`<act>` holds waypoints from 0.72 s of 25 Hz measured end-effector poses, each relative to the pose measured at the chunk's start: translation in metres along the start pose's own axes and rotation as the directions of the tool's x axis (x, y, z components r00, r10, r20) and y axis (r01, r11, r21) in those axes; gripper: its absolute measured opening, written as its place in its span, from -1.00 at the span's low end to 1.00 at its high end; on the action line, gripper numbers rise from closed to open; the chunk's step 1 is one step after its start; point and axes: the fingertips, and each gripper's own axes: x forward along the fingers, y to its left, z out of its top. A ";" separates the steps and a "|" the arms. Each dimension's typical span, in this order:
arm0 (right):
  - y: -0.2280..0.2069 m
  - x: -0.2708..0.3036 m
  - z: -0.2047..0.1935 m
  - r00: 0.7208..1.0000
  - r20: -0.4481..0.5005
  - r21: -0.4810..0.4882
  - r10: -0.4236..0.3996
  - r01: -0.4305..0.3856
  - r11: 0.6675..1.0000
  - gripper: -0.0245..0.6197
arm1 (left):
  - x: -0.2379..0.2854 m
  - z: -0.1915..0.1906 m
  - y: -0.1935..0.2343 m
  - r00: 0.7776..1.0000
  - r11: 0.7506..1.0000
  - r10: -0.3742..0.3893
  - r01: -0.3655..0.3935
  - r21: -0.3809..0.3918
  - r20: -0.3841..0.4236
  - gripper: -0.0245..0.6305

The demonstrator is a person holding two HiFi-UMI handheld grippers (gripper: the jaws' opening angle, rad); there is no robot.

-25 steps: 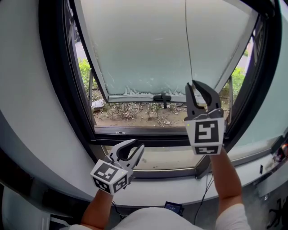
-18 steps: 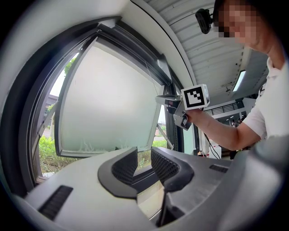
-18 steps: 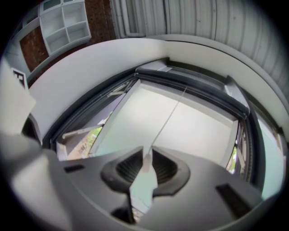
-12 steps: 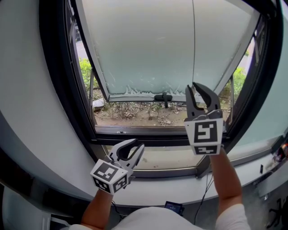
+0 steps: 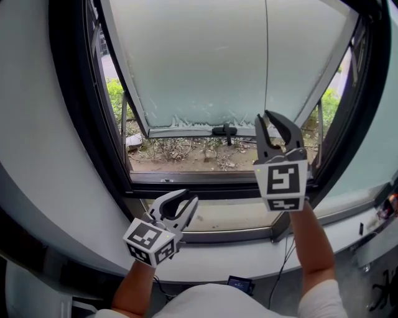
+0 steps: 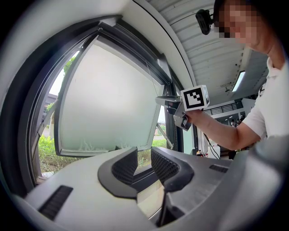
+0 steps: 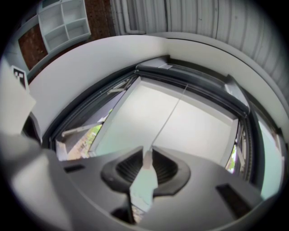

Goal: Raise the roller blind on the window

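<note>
The pane was a pale, milky green-white, plain but for a ragged whiter fringe along its lower edge. The cord showed as a thin grey line against it. The frame was black and the wall light grey. Outside, the ground was brown and the plants bright green. The left gripper and right gripper had dark grey jaws. The left cube and right cube were white with black square markers. The shirt was white. In the right gripper view, a white shelf stood against a red-brown surface.
</note>
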 end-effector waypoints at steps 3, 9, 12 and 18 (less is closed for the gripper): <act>0.001 0.001 0.000 1.000 -0.003 -0.003 -0.002 0.002 1.000 -0.74 | -0.001 0.000 0.001 1.000 1.000 -0.002 0.002 0.000 -0.001 -0.59; 0.003 0.004 0.001 1.000 -0.006 -0.005 -0.010 0.010 1.000 -0.74 | -0.003 -0.001 0.006 1.000 1.000 -0.004 0.004 -0.003 -0.003 -0.59; 0.005 0.005 0.002 1.000 -0.011 -0.007 -0.010 0.010 1.000 -0.68 | -0.005 -0.002 0.009 1.000 1.000 -0.007 0.007 -0.006 -0.004 -0.59; 0.013 0.007 0.002 1.000 -0.026 -0.005 -0.018 0.018 1.000 -0.63 | -0.012 0.000 0.017 1.000 1.000 -0.017 0.017 -0.007 -0.001 -0.59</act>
